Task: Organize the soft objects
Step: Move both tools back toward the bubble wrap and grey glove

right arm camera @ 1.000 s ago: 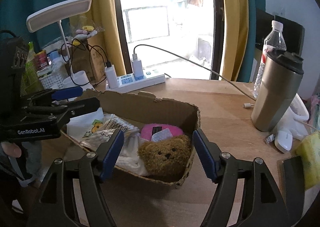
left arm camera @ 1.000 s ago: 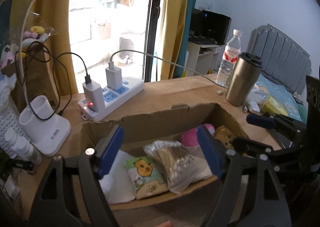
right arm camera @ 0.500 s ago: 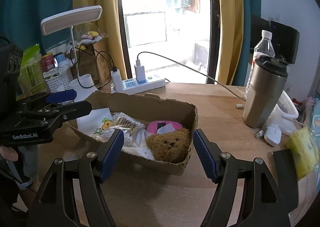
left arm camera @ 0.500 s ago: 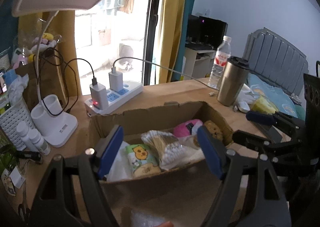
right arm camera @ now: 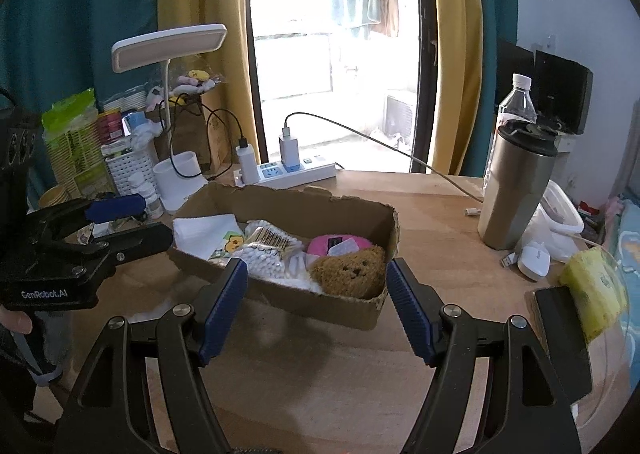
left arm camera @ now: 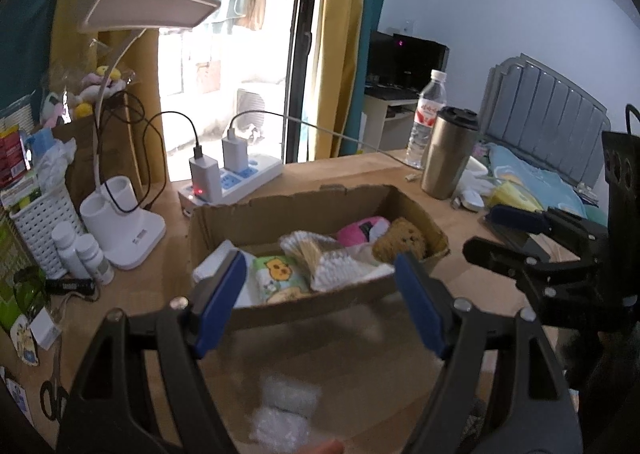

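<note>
A cardboard box (left arm camera: 280,213) (right arm camera: 344,306) stands on the wooden desk. It holds a brown teddy bear (right arm camera: 352,272) (left arm camera: 402,240), a pink plush (right arm camera: 338,245) (left arm camera: 360,228), a clear packet of cotton swabs (right arm camera: 266,250) (left arm camera: 320,258), a tissue pack with a cartoon bear (left arm camera: 276,280) and a folded white cloth (right arm camera: 202,232). My left gripper (left arm camera: 320,300) is open and empty, above the desk in front of the box. My right gripper (right arm camera: 316,304) is open and empty, in front of the box's right end. Each gripper shows in the other's view.
A steel tumbler (right arm camera: 516,189), water bottle (right arm camera: 514,109), white mouse (right arm camera: 534,258) and yellow packet (right arm camera: 592,290) stand right of the box. A power strip with chargers (right arm camera: 288,171), desk lamp (left arm camera: 120,181), white basket (left arm camera: 40,225) and small bottles (left arm camera: 84,254) stand left. A bubble-wrap piece (left arm camera: 286,410) lies near me.
Both grippers have pulled back and up from the box, so it looks smaller and farther. Both stay open and empty.
</note>
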